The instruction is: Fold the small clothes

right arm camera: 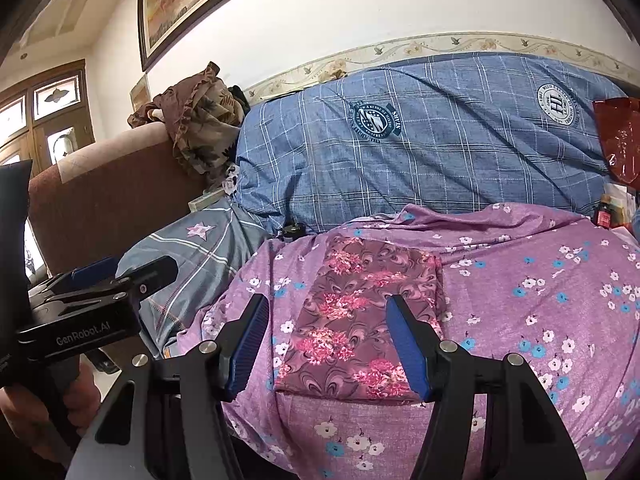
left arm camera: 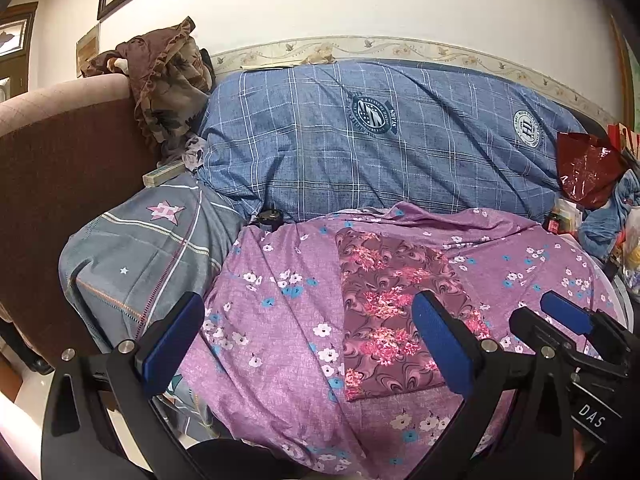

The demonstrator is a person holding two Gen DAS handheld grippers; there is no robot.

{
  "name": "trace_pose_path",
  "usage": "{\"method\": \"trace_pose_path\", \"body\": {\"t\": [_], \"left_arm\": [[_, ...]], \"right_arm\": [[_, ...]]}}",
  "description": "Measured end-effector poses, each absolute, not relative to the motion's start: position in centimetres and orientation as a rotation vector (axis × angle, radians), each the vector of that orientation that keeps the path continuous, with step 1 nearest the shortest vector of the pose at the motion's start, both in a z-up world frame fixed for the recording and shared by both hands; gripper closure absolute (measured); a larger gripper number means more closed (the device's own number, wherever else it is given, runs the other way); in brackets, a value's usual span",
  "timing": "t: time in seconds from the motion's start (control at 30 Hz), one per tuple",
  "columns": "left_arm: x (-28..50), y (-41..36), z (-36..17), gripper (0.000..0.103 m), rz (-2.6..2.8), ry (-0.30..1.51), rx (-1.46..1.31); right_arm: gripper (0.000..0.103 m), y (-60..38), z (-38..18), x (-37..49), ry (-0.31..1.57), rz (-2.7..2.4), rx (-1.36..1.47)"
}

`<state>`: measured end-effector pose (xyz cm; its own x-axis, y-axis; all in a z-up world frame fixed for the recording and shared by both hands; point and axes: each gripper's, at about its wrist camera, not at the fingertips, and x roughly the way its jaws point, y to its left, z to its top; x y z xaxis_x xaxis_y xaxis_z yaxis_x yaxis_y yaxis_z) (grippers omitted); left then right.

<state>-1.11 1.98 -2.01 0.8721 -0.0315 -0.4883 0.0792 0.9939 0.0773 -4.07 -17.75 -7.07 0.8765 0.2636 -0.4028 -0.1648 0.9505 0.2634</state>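
Note:
A small maroon garment with pink flowers [left arm camera: 394, 312] lies folded in a flat rectangle on the purple flowered bedspread [left arm camera: 280, 320]. It also shows in the right wrist view [right arm camera: 356, 320]. My left gripper [left arm camera: 308, 344] is open and empty, held above the spread just left of the garment. My right gripper [right arm camera: 328, 344] is open and empty, hovering over the garment's near half. The right gripper also shows at the right edge of the left wrist view [left arm camera: 568, 320], and the left gripper at the left of the right wrist view [right arm camera: 120, 276].
A blue checked quilt [left arm camera: 380, 140] is piled behind the spread against the wall. A grey pillow with a star [left arm camera: 148, 248] lies at the left beside a brown headboard [left arm camera: 60, 168]. A red plastic bag [left arm camera: 588, 168] and clutter sit at the right.

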Motion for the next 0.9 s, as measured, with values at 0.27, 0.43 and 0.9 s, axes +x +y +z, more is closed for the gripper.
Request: {"method": "trace_pose_path", "body": {"t": [0.27,0.43,0.9], "left_arm": [[-1.1,2.1,-2.1,0.0,-0.066,0.508,0.09],[-0.9,2.2,-2.2,0.0,-0.077,0.509,0.088],[2.0,2.7,-2.6,0.0,-0.133,0.505,0.05]], "right_arm": [[0.04,-17.4,-7.3,-3.8,0.461,0.226,0.211],[0.04,-17.4,-7.3,-3.7,0.458,0.224,0.211],[0.04,-17.2,-7.5,-2.1,0.481,0.219,0.197]]}}
